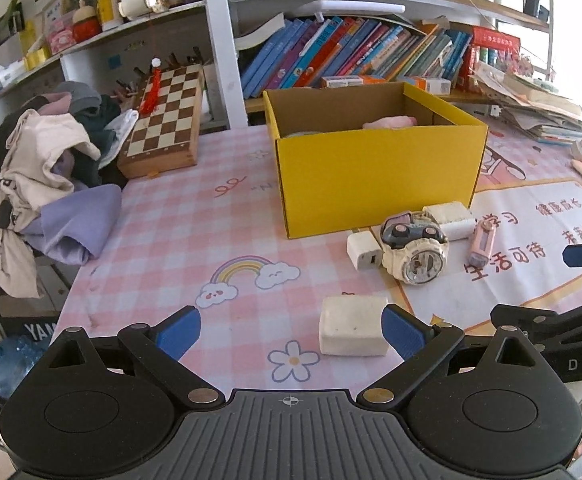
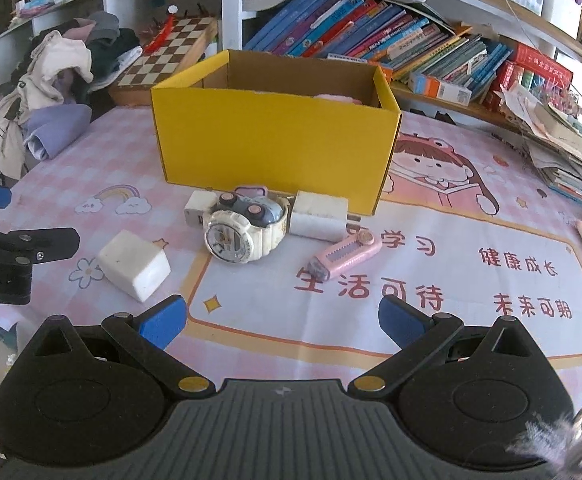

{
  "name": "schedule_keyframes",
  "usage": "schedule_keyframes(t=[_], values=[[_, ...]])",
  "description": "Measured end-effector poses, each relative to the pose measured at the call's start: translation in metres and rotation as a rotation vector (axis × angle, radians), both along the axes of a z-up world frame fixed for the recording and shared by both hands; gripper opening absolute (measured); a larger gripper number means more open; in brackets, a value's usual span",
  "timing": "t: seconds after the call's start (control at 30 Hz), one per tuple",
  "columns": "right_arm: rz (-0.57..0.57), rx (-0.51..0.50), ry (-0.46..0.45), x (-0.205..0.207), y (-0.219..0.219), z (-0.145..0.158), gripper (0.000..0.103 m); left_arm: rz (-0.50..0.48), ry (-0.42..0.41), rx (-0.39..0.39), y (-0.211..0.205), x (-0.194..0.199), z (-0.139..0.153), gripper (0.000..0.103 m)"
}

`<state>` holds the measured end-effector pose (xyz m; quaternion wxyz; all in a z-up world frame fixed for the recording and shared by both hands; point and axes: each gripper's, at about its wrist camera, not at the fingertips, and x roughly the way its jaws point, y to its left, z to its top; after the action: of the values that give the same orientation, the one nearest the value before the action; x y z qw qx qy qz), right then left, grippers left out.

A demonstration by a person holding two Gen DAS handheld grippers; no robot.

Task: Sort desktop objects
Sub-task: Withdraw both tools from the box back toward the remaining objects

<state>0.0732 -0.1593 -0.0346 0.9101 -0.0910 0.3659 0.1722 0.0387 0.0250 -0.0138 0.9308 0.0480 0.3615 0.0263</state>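
The left gripper (image 1: 291,330) hangs spread wide, its right finger beside the near white block (image 1: 353,330) on the surface, seemingly lining up a grasp. It needs to centre, close, then carry it to the yellow box (image 1: 375,176). The right gripper (image 2: 283,318) is spread and empty; the watch (image 2: 243,230) and pink cutter (image 2: 345,254) wait beyond.

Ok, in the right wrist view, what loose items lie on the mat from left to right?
White block → small white charger → watch → larger white charger → pink utility knife.
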Motion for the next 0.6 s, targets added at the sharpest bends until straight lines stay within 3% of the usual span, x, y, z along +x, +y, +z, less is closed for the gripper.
schedule_keyframes(t=[0.6], values=[[0.010, 0.000, 0.012, 0.0073, 0.0003, -0.0040, 0.101, -0.040, 0.017, 0.007, -0.0066, 0.0090, -0.0079, 0.099]])
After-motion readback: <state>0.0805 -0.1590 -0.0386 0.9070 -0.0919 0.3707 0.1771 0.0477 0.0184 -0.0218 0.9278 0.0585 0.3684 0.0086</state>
